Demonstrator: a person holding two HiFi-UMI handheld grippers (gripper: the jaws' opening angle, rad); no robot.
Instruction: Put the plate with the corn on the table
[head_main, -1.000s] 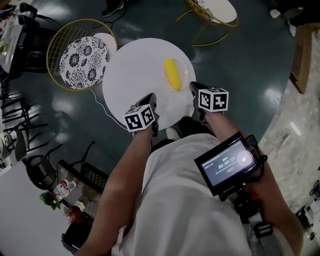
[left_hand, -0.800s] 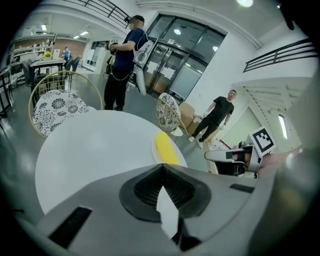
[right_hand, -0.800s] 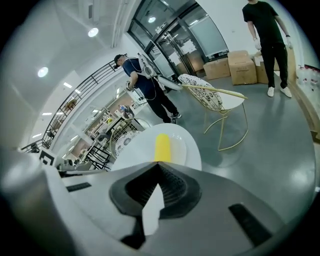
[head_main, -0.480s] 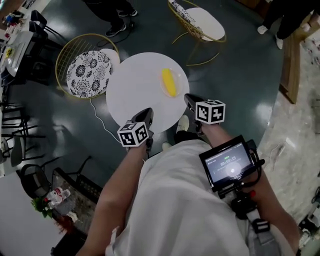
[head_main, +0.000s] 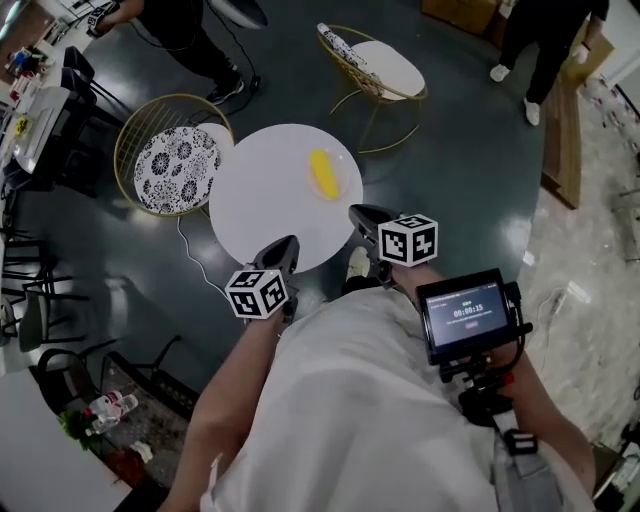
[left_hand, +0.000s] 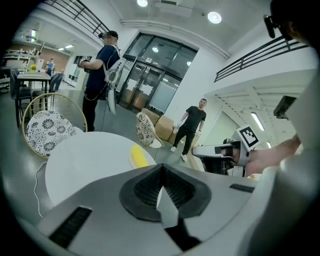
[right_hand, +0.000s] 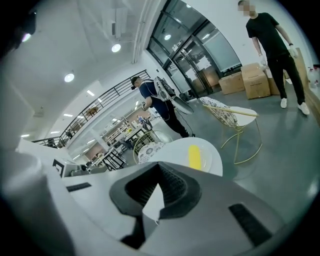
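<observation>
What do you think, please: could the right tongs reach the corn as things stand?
Probably yes. The right tongs hang shut and empty by the edge of the table, and nothing stands between them and the corn on its plate.

Bright yellow on the corn cob (head_main: 322, 174), over the pale round plate (head_main: 350, 176) and the plain white round tabletop (head_main: 260, 205). Black-and-white floral print on the round seat cushion (head_main: 168, 168) inside the gold wire chair frame (head_main: 122, 140). Glossy dark teal-grey across the smooth floor (head_main: 470, 140). Black-on-white square markers on the cubes of the dark grey left gripper (head_main: 290, 241) and dark grey right gripper (head_main: 356, 212).
</observation>
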